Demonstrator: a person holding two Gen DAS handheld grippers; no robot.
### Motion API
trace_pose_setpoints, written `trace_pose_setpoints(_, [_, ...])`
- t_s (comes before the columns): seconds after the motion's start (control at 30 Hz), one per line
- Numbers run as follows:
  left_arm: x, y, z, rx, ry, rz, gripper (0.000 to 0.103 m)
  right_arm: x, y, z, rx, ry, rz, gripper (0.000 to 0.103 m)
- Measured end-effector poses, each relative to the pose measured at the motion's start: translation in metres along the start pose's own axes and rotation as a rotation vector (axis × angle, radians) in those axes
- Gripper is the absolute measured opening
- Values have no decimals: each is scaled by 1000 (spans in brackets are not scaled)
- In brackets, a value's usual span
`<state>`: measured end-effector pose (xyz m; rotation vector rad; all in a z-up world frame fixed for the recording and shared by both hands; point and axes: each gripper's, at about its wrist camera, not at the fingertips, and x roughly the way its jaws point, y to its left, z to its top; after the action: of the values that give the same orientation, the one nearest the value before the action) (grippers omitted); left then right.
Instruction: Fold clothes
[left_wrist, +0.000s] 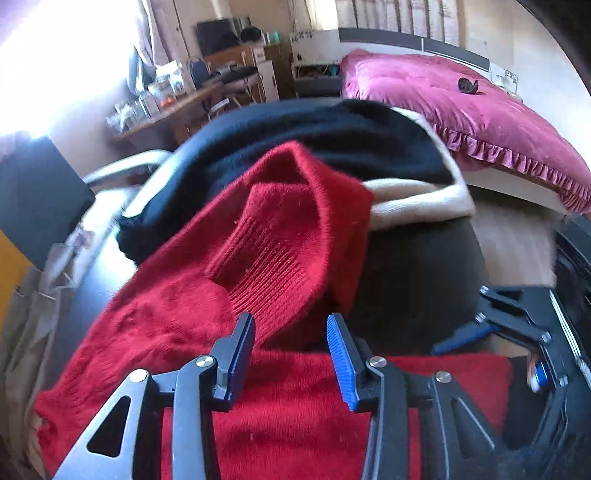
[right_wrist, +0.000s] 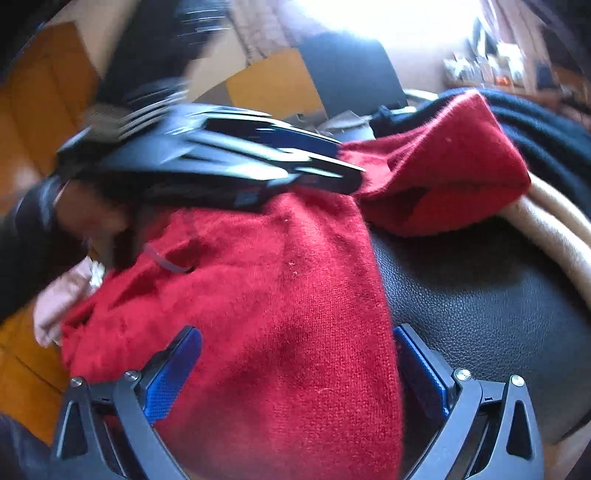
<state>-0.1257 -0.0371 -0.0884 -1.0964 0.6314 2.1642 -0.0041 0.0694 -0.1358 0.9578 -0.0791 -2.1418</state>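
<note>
**Grippers parted over red sweater on black seat**

Left gripper (left_wrist: 291, 354) is seen half parted above the red sweater (left_wrist: 207, 295), nothing pinched; its ribbed cuff (left_wrist: 266, 266) lies just ahead. Right gripper (right_wrist: 299, 369) is spread wide, sweater body between the pads, contact not discernible. Sweater is draped across the black leather seat (right_wrist: 480, 314). Black garment (left_wrist: 295, 136) and cream garment (left_wrist: 417, 199) are piled at the seat's far edge. Pink bed (left_wrist: 461, 99) is seen beyond.

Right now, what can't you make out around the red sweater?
- Left wrist view: red sweater's near hem, cut off by the frame's bottom edge and left gripper.
- Right wrist view: left gripper is motion-blurred, jaws unreadable there.
- Both views: the cream garment mostly hidden under the dark sweater.
</note>
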Motion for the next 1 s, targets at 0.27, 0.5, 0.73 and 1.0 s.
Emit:
trace_pose_setpoints(0.27, [34,-3,4,64,48,25,41,0,1,-6,-4,-57,4,103])
trace_pose_setpoints(0.5, [35,12,12,-52,51,24,14,2,2,-5,-6,-62,1,103])
trace_pose_setpoints(0.73, [16,26,17,-173,36,-9,5,4,4,-4,-10,-39,-20,103])
trace_pose_setpoints(1.0, [-83,115,-7,-651,-176,-304,5,12,14,1,-48,9,-63,103])
